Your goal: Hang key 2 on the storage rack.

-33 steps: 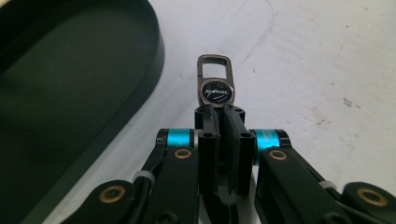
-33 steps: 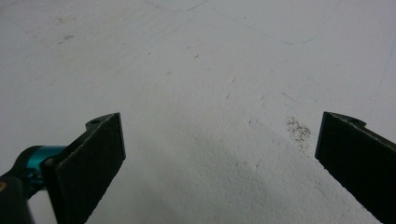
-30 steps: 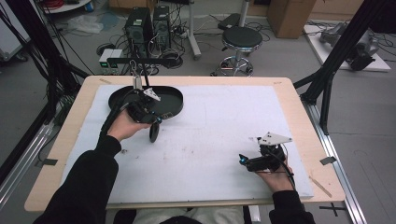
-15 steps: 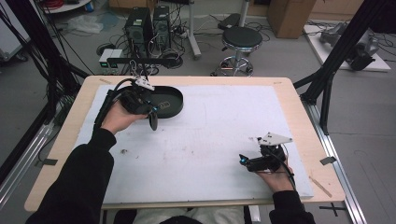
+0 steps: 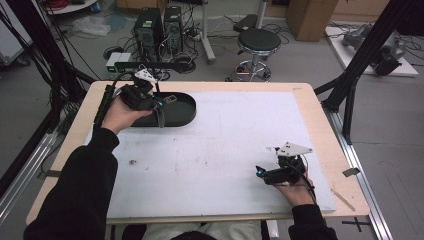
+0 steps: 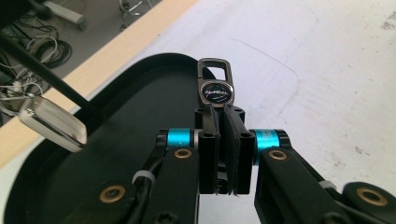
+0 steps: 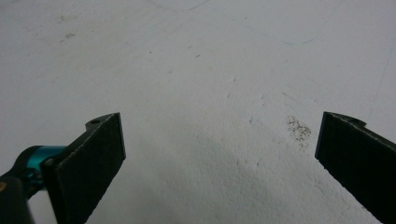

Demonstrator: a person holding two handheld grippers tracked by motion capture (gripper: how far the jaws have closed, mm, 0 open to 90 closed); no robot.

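Plainly, the moment in labelled lines:

Held thing: a dark metal key clip point(image 6: 215, 85) with a round badge on it, pinched at its lower end so the loop stands out past the tips.

Left claw point(image 6: 223, 122): jaws together, clamped on the key clip; in the high view the left claw point(image 5: 161, 104) hangs over the left half of the tray, at the far left of the tabletop.

Why held so: a grip at one end leaves the loop free and visible, which I judge suits either lifting it clear of the tray or setting it down in it without the jaws touching the bottom.

Clip relative to claw: between the two pads and sticking out beyond them, above the tray floor rather than resting on it, as far as the left gripper view tells.

Tray point(image 5: 181, 117): black, oval, shallow, lying on the white mat near the tabletop's point(image 5: 310, 102) far edge.

Other item in tray: a silvery block point(image 6: 52, 122) on a dark strap at the tray's rim; what it is I cannot tell.

Right claw point(image 5: 260, 173): jaws wide apart, nothing between them, low over bare white mat at the near right, well apart from the tray.

Right hand's role: idle, parked out of the way, in my judgement.
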